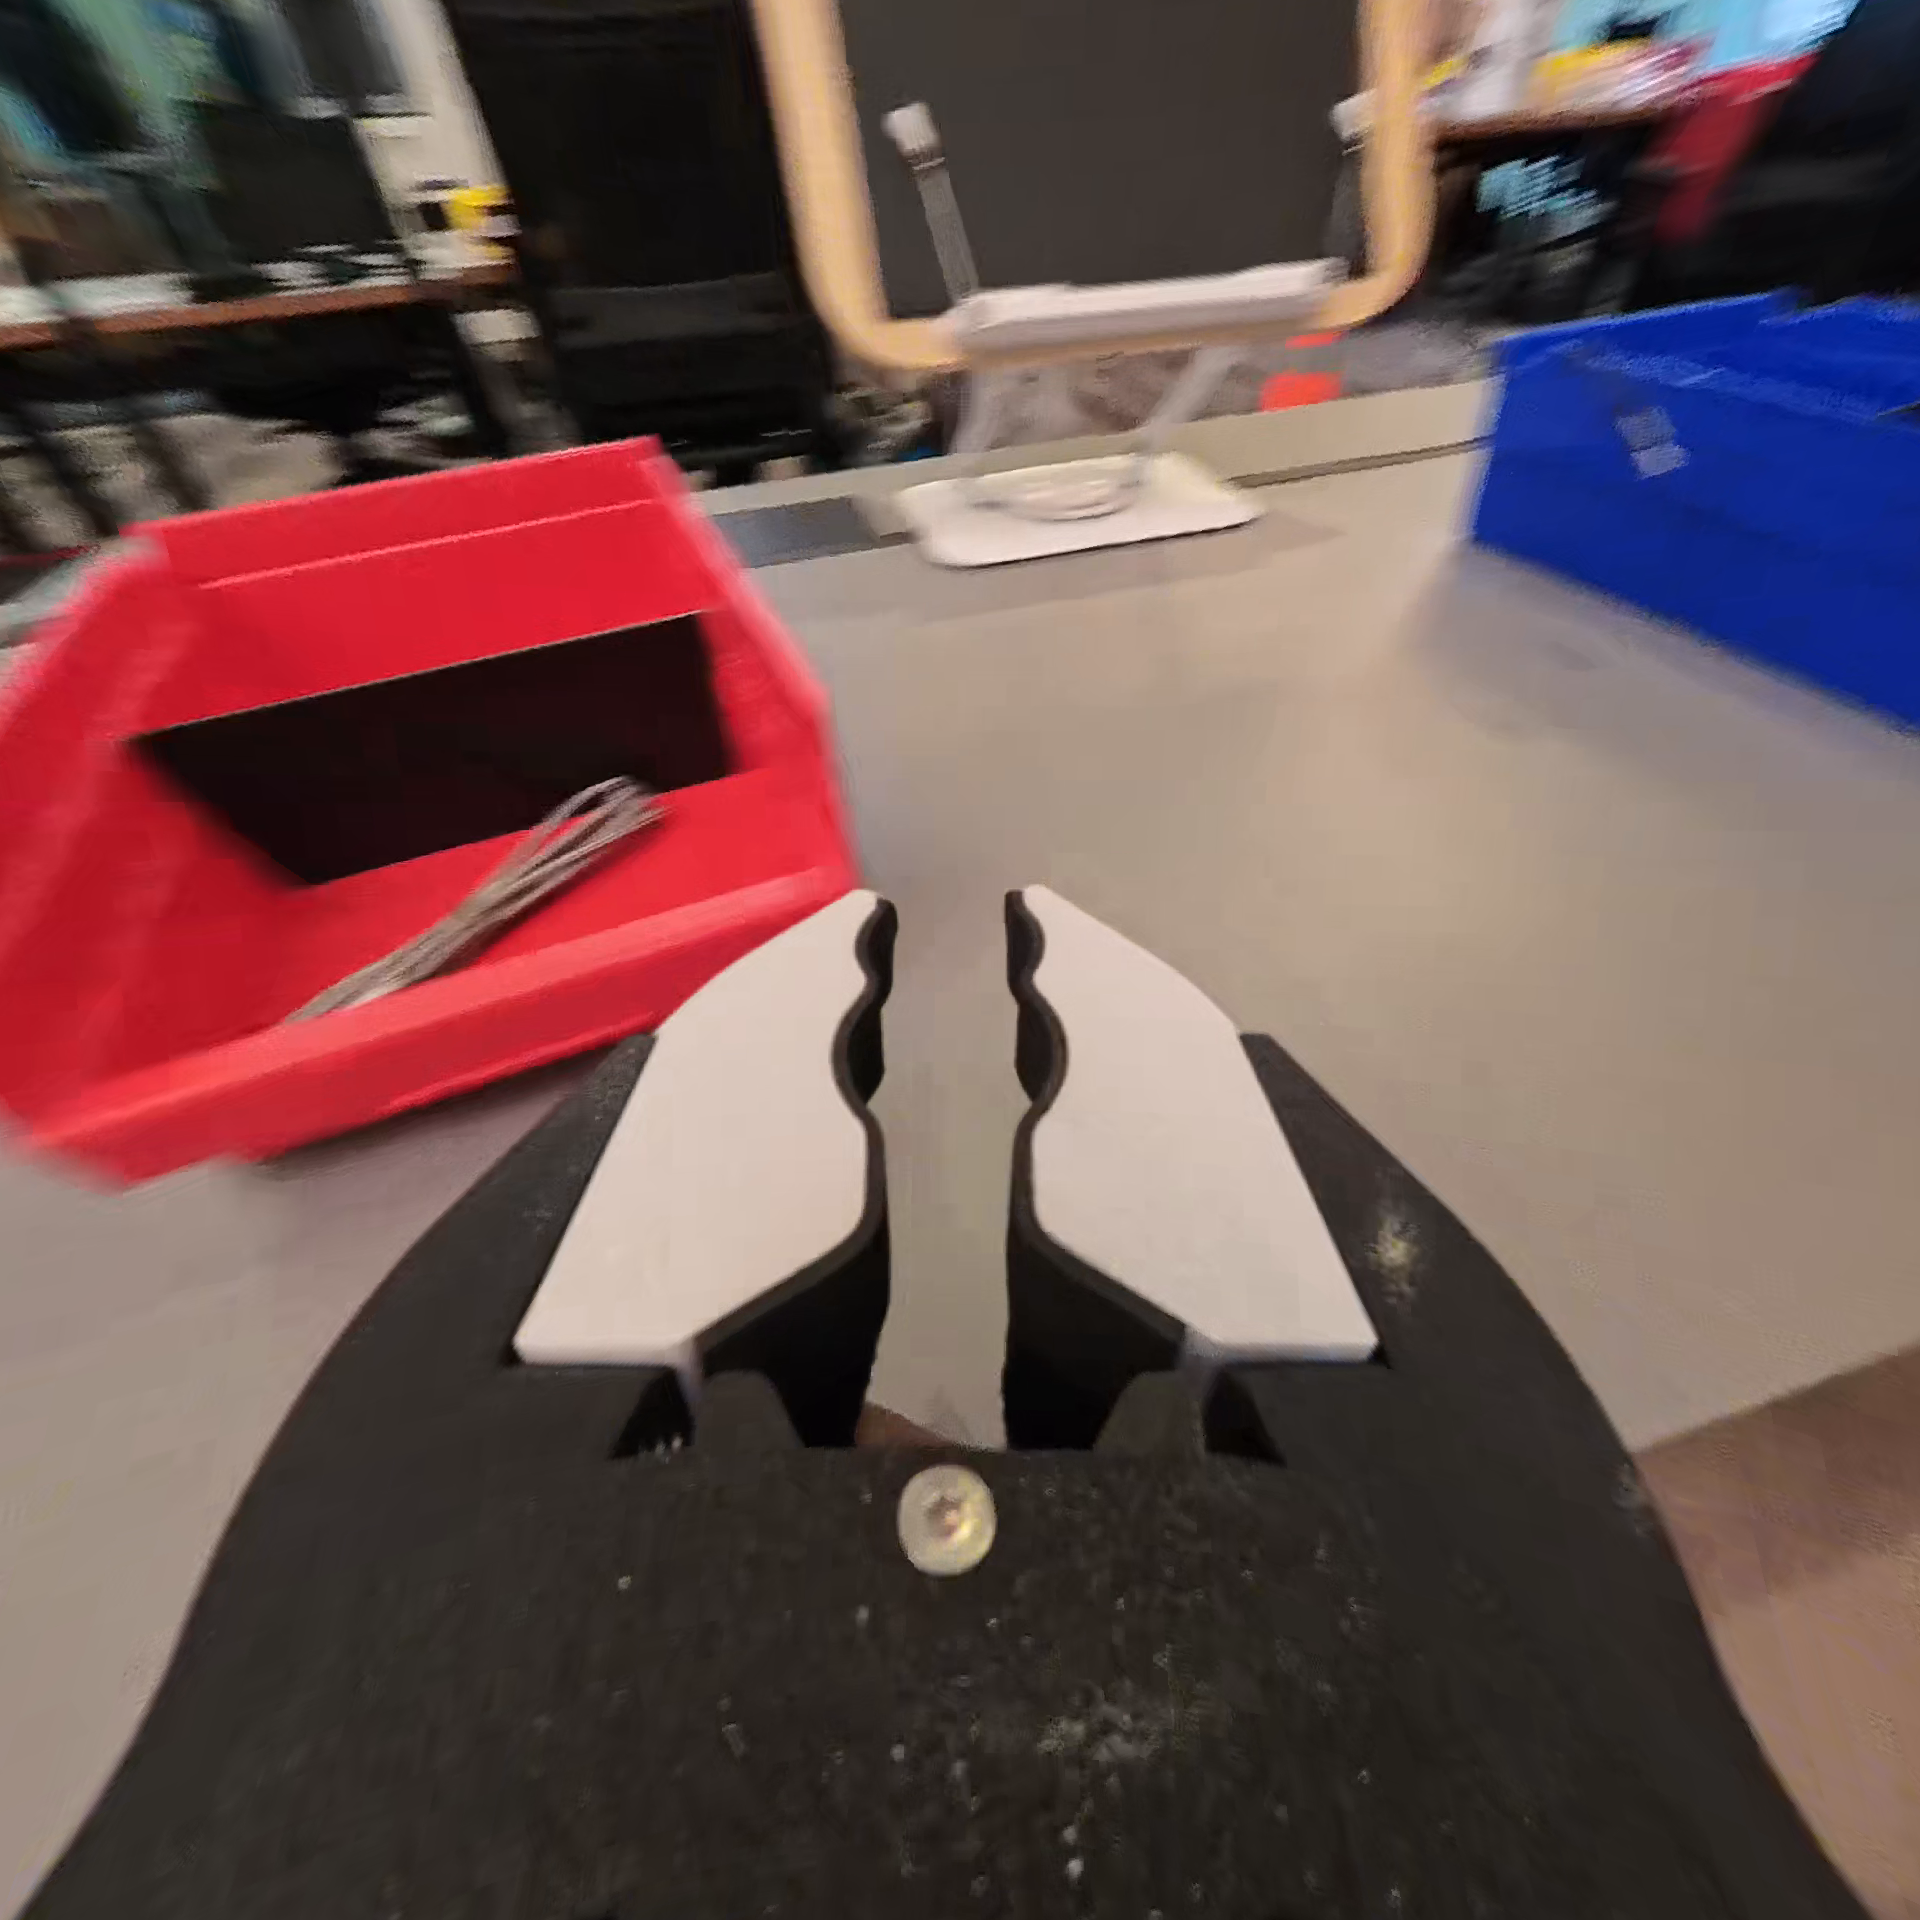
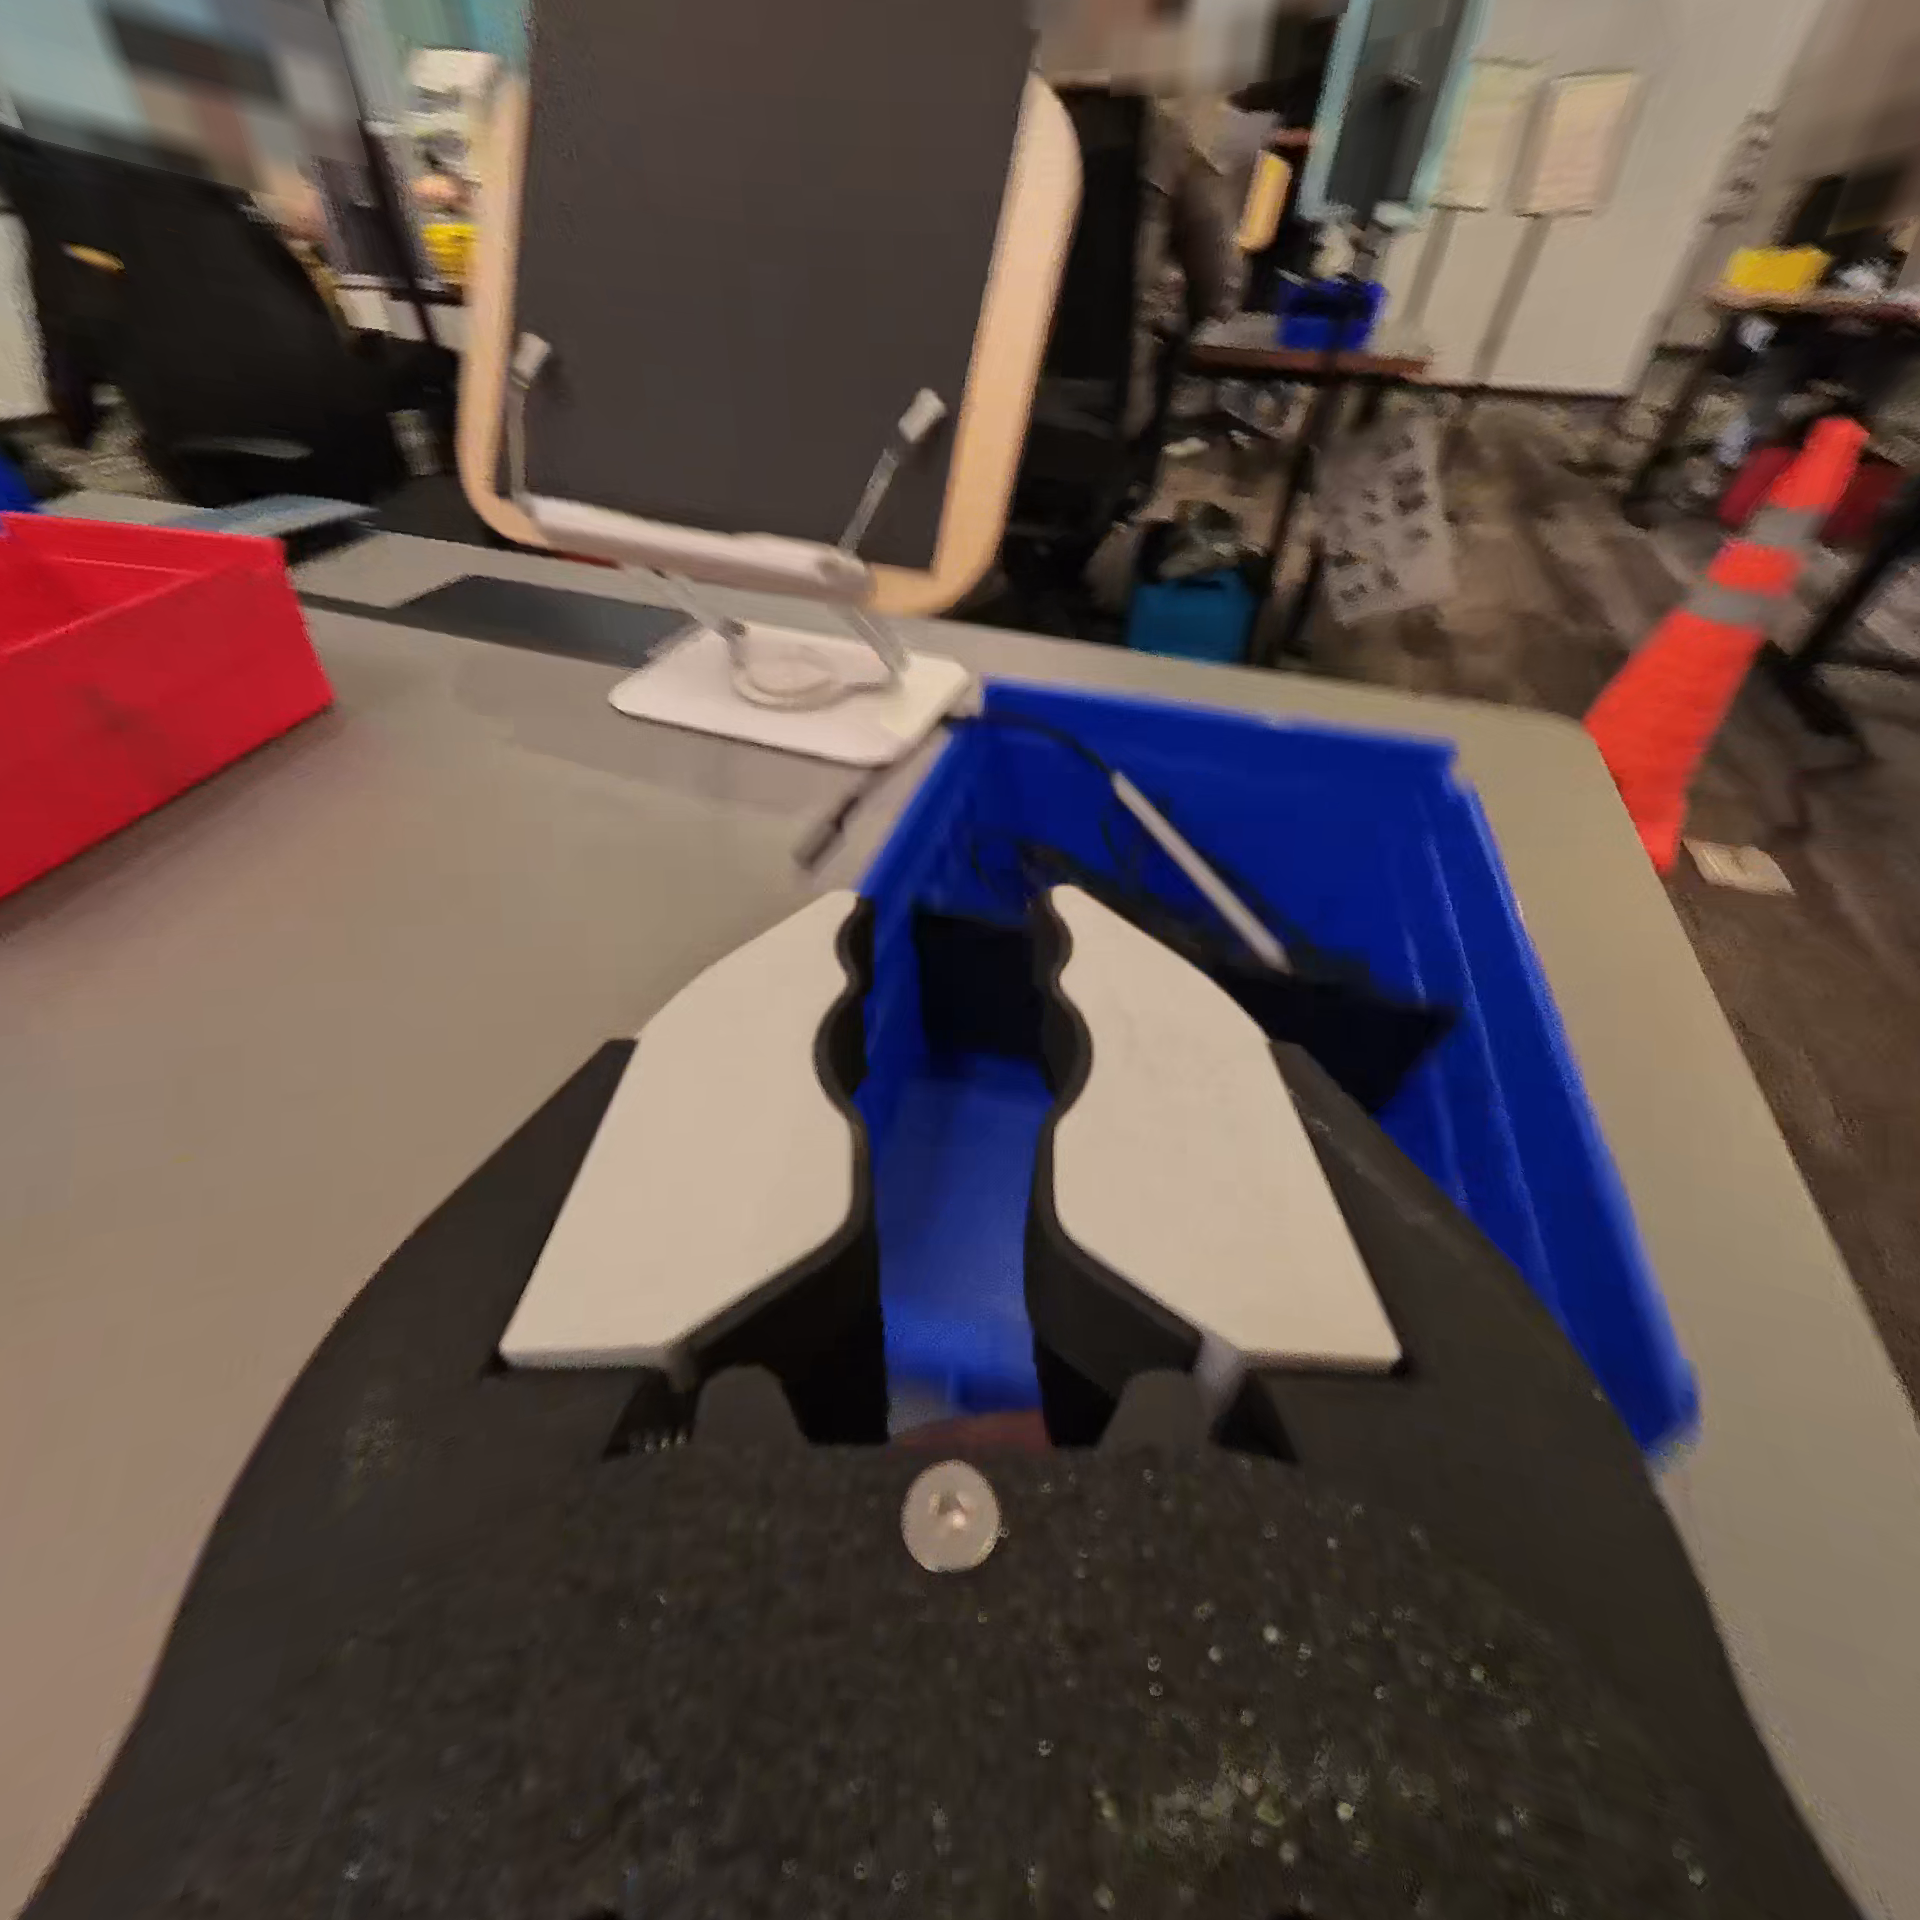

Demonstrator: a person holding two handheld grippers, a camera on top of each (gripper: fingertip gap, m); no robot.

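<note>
- The left hand-held gripper [image 1: 951, 914] hovers over the grey tabletop [image 1: 1299, 831], its jaws slightly parted and holding nothing.
- Just to its left sits a red bin [image 1: 208, 831]; a bundle of thin grey wires [image 1: 499, 904] lies against the bin's front lip.
- The right hand-held gripper [image 2: 956, 914] hangs above a blue bin [image 2: 1403, 935], jaws parted and empty.
- Inside the blue bin lie a white pen-like stick [image 2: 1195, 862] and black cords [image 2: 1049, 862].
- Beyond both bins, a white stand [image 2: 790, 686] holds a dark tablet [image 2: 769, 260].
- An orange cone [image 2: 1714, 623] stands on the floor to the right of the tabletop.
</note>
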